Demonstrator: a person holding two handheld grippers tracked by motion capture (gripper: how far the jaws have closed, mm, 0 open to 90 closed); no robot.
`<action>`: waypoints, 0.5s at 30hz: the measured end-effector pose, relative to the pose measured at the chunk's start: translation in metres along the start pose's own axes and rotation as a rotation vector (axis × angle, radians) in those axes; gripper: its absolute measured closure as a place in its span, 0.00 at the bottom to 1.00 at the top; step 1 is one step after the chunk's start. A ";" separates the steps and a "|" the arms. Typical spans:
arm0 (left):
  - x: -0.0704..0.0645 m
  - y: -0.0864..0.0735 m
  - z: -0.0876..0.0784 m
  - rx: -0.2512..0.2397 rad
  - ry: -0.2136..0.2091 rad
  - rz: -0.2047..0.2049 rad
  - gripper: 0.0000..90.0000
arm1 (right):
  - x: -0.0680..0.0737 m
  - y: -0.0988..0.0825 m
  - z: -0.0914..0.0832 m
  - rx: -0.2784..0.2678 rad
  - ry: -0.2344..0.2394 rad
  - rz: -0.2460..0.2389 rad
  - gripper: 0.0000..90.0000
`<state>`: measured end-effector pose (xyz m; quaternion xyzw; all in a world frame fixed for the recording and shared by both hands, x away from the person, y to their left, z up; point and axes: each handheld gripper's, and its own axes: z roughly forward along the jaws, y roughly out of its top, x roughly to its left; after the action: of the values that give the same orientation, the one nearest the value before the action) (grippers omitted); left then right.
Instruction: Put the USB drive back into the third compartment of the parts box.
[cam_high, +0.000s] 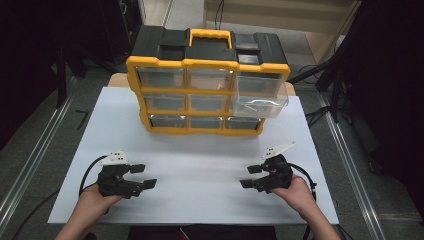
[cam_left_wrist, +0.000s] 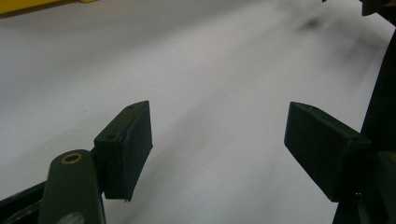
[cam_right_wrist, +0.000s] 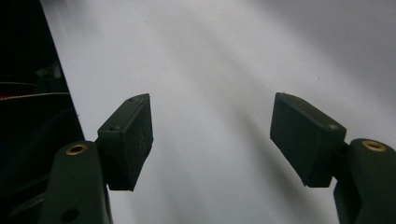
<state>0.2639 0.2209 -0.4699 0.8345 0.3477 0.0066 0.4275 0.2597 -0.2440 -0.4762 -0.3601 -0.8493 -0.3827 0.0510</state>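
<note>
A yellow and black drawer organizer (cam_high: 207, 82) stands at the back of the white table (cam_high: 200, 155). Its upper right clear drawer (cam_high: 261, 94) is pulled out toward me. My left gripper (cam_high: 142, 176) rests low at the near left of the table, held by a hand, its jaws open with nothing between them. In the left gripper view the left gripper (cam_left_wrist: 217, 149) faces bare white table. My right gripper (cam_high: 251, 176) sits at the near right, also open and empty. The right gripper view has the right gripper (cam_right_wrist: 212, 140) over white surface near the table's edge.
Metal rails (cam_high: 35, 155) run along both sides of the table. Dark floor and cables (cam_high: 320, 117) lie to the right. The other drawers of the organizer are pushed in. Bare white surface stretches between the grippers and the organizer.
</note>
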 end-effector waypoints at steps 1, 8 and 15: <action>0.000 0.000 0.000 0.000 0.000 0.000 0.28 | 0.000 -0.002 -0.001 -0.012 0.006 0.008 0.31; 0.000 0.000 0.000 0.001 0.002 0.000 0.28 | 0.000 -0.012 -0.005 0.006 -0.048 0.023 0.30; 0.000 0.000 0.000 -0.001 0.003 -0.005 0.28 | -0.004 -0.021 -0.011 -0.001 -0.065 0.045 0.30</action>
<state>0.2641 0.2213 -0.4703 0.8334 0.3502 0.0070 0.4276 0.2469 -0.2634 -0.4836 -0.3913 -0.8421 -0.3698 0.0318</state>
